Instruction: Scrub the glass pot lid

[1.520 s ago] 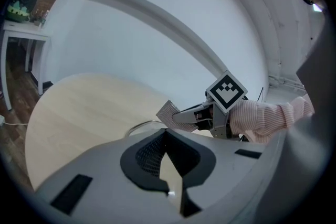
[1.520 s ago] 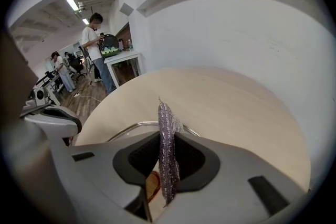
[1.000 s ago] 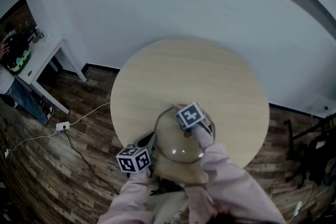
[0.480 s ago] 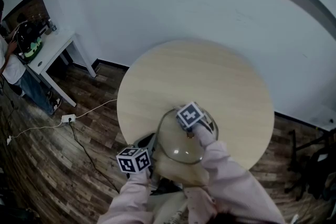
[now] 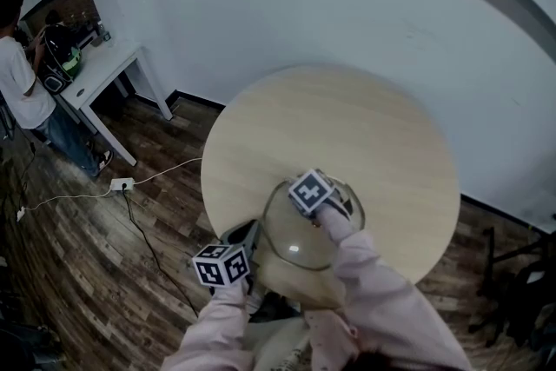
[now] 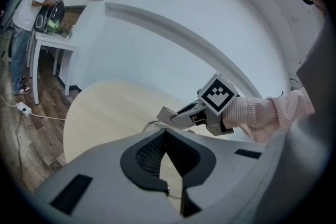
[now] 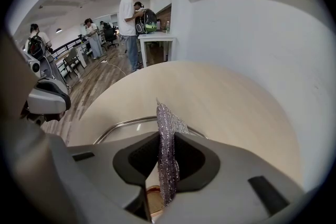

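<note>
Two claws working at the glass pot lid (image 5: 295,243), near my edge of the round counter (image 5: 347,126).
My left claw (image 6: 167,136) pinches the lid's rim; my right claw (image 7: 167,139) is clamped on a silvery scouring pad (image 7: 165,123), standing on edge over the lid.

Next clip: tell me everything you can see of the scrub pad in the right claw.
The scrub pad is a thin, silvery-purple sheet of glittery mesh that looks like cloth. The right claw is shut on it, so it stands on edge between the jaws, with its top corner poking past their tips. It sits over the glass lid, whose metal rim curves just beyond. Whether its lower edge touches the glass is hidden.
</note>
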Demonstrator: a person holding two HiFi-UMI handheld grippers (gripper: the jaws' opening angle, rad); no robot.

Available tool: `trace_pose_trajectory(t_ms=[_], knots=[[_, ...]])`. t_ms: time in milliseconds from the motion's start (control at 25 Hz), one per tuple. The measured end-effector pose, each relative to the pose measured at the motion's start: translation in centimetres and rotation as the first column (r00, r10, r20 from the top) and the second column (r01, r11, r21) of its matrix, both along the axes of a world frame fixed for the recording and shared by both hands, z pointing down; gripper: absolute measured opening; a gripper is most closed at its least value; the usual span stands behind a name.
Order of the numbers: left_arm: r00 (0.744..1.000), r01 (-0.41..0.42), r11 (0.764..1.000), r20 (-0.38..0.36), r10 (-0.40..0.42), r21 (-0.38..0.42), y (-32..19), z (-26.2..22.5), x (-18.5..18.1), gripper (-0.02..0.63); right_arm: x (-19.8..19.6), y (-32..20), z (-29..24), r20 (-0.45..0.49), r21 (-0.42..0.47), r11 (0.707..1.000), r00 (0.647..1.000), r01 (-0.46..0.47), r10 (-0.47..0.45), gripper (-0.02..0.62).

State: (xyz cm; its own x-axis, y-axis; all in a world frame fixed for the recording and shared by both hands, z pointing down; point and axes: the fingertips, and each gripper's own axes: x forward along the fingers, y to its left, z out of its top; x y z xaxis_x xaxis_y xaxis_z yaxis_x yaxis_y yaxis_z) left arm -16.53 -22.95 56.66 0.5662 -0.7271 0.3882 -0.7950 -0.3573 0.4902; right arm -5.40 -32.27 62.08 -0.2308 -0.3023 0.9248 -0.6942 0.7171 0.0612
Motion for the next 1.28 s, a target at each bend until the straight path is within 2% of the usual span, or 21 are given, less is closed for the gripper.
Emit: trace_pose_trajectory(t_ms=[360, 640, 800, 1000, 1280], knots=[[1.0, 0.029, 1.0, 0.009, -0.029, 0.002, 1.0, -0.1, -0.1, -0.006, -2.2, 0.2, -0.2, 0.012, 0.043, 0.993, 0.994, 0.107, -0.107, 0.08], [0.999, 0.03, 1.0, 0.018, -0.03, -0.002, 1.6, 0.0, 0.0, -0.006, -2.6, 0.7, -0.2, -0.012, 0.042, 0.99, 0.99, 0.138, -0.137, 0.08], [0.999, 0.033, 0.999, 0.018, -0.033, -0.001, 2.0, 0.1, -0.2, -0.006, -3.7, 0.9, -0.3, -0.01, 0.067, 0.98, 0.982, 0.187, -0.187, 0.08], [1.0, 0.021, 1.0, 0.014, -0.021, -0.01, 2.3, 0.6, -0.1, -0.006, -4.2, 2.0, 0.2, -0.029, 0.054, 0.974, 0.975, 0.222, -0.22, 0.08], [1.0, -0.012, 1.0, 0.018, 0.012, -0.02, 2.5, 0.6, 0.3, -0.006, -5.1, 2.3, 0.3, -0.03, 0.088, 0.957, 0.961, 0.277, -0.275, 0.08]])
